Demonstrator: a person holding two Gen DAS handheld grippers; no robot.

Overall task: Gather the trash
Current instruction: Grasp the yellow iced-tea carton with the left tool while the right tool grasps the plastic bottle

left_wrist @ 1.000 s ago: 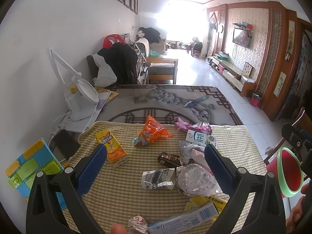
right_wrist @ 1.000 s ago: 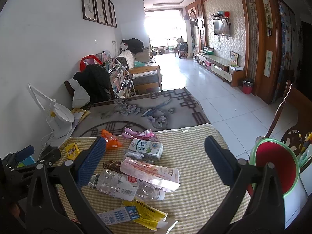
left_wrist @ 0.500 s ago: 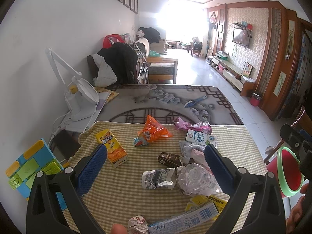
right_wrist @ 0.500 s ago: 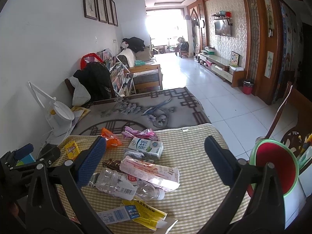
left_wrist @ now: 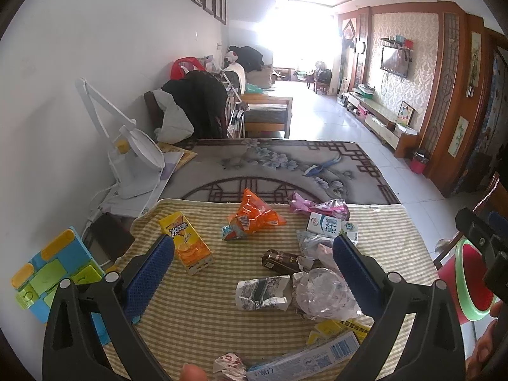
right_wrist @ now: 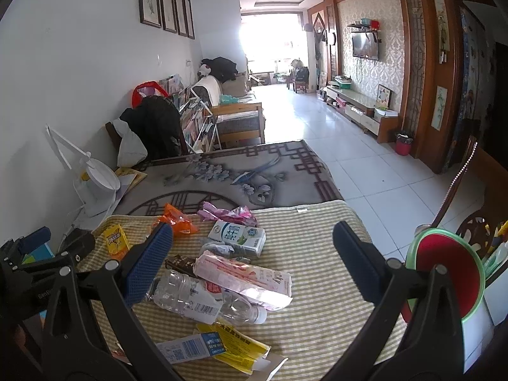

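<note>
Left gripper (left_wrist: 254, 254) and right gripper (right_wrist: 252, 244) spread wide, grasping nothing, above trash: bottle (right_wrist: 203, 298), milk carton (right_wrist: 238, 236), near red bin (right_wrist: 444, 273) at right

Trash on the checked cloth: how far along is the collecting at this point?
Done: nothing visibly; the red bin shows no trash inside from here. In hand: nothing; the left gripper and right gripper are both open and empty above the cloth. Left: everything, including the yellow juice box, orange wrapper, milk carton, clear bottle and pink packet.
</note>
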